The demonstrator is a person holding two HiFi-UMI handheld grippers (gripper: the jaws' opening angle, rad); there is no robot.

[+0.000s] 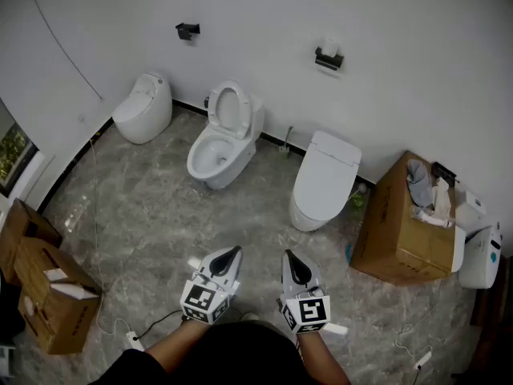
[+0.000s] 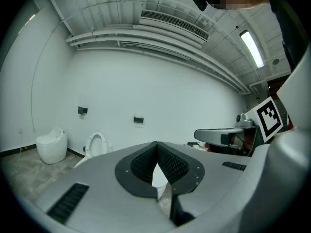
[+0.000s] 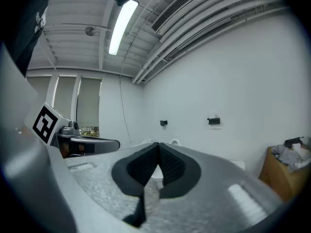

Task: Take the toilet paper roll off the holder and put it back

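A white toilet paper roll [image 1: 330,48] sits on a black wall holder [image 1: 329,59] at the far wall, above the closed-lid toilet [image 1: 325,179]. The same holder [image 3: 214,121] shows small and distant in the right gripper view, and again as a black holder [image 2: 139,120] in the left gripper view. My left gripper [image 1: 234,252] and right gripper [image 1: 288,255] are held side by side low in the head view, far from the wall. Both are shut with nothing between the pads. The left gripper [image 2: 156,145] and right gripper [image 3: 158,145] point toward the wall.
A second, empty black holder [image 1: 187,30] hangs further left. An open-seat toilet [image 1: 220,139] and a rounded toilet [image 1: 144,107] stand on the marble floor. Cardboard boxes sit at the right [image 1: 401,223] and left [image 1: 44,291]. Cables [image 1: 96,215] trail over the floor.
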